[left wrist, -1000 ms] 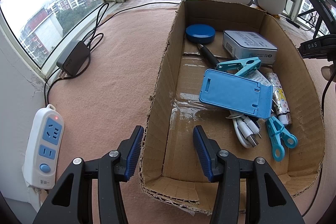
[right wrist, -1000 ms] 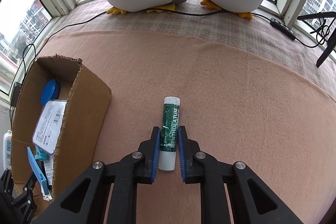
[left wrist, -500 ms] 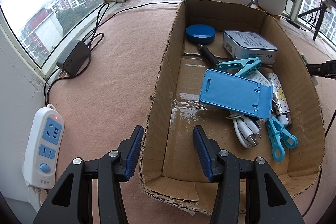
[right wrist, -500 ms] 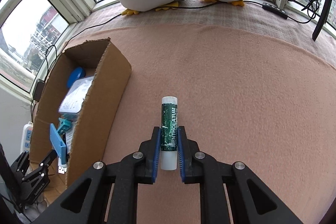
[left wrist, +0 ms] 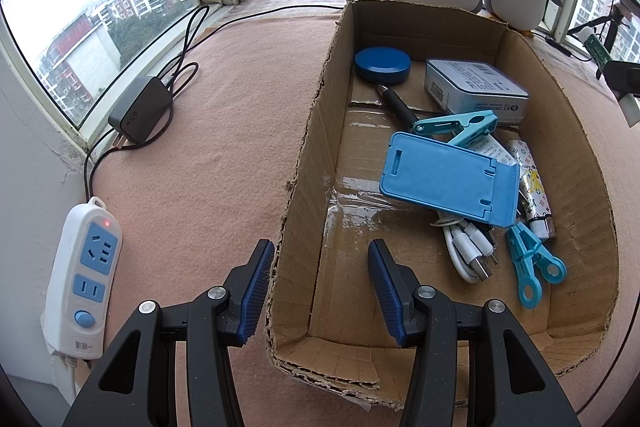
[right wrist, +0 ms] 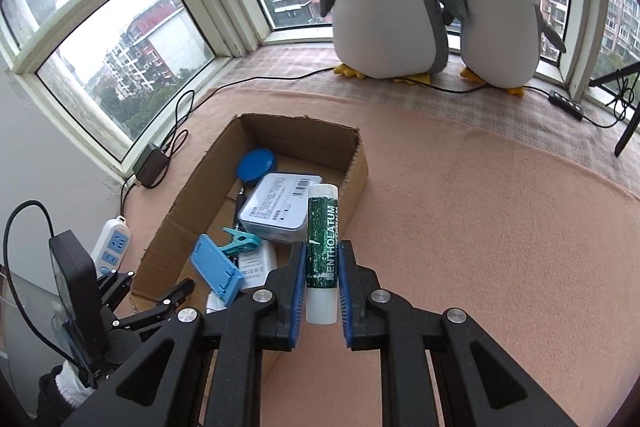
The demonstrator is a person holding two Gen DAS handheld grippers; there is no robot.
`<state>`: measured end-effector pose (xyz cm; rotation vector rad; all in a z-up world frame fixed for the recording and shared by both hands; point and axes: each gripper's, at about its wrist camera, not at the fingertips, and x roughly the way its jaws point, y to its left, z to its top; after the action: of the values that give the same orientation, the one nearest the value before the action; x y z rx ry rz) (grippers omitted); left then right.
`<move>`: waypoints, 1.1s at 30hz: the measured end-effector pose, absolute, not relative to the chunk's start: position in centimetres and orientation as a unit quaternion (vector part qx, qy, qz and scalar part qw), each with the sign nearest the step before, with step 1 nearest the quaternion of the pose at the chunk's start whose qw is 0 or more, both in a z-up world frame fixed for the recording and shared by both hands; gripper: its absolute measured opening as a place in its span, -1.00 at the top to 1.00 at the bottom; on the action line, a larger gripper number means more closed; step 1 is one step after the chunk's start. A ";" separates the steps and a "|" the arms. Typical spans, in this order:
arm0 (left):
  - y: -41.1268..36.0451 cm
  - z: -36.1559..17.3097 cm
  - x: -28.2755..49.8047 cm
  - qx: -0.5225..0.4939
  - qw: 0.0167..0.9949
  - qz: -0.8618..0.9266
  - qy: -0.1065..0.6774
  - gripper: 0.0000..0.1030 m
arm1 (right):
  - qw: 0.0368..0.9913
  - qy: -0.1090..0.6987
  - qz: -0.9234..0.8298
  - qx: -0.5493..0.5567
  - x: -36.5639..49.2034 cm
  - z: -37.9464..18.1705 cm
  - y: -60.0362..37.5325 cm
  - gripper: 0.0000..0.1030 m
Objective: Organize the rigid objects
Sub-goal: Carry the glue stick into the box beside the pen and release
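Two grippers are in your hands, and each is doing something different. Your right gripper (right wrist: 322, 287) is clamped on the tube (right wrist: 321, 255), a green-labelled stick with white ends, pinched at its lower half between the blue pads (right wrist: 297, 291), its cap end pointing forward. That tube is off the blanket (right wrist: 480, 227) and sits over the box's (right wrist: 168, 227) right wall, just above the tin (right wrist: 276, 207). Your left gripper (left wrist: 320, 287) is spread wide and has nothing between its fingers; it straddles the box's left wall near the front corner, one pad (left wrist: 256, 291) outside over the blanket (left wrist: 220, 147), the other inside over the bare cardboard floor. Whether either pad touches the wall, you cannot tell. Inside the box (left wrist: 560, 131) you have a blue lid (left wrist: 382, 63) at the far end, the tin (left wrist: 472, 91) beside it, a pen (left wrist: 396, 105) running out from under the lid, a teal clip (left wrist: 460, 125) over it, a blue phone stand (left wrist: 448, 179) lying on a white cable (left wrist: 468, 251), a patterned lighter (left wrist: 532, 183) along the right side, and a second clip (left wrist: 532, 267) near the front. Left of the box lie a power strip (left wrist: 84, 279) with its red light on and a dark charger (left wrist: 140, 109) by the window. Two plush penguins (right wrist: 384, 3) stand on the sill behind.
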<state>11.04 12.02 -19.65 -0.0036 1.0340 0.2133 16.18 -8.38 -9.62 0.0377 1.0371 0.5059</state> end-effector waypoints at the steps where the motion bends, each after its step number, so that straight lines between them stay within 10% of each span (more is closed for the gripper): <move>1: 12.0 -19.7 11.0 -0.001 0.864 0.102 0.493 -0.02 | 0.837 0.489 0.245 0.012 16.1 -9.5 -7.9 0.73; 33: 12.1 -19.9 10.9 -0.005 0.865 0.101 0.491 -0.02 | 0.798 0.508 0.315 -0.072 17.6 -12.2 3.7 0.73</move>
<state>10.85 12.06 -19.94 -0.0107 1.0288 0.2115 17.64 3.72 -12.17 -0.1540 1.0901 0.6770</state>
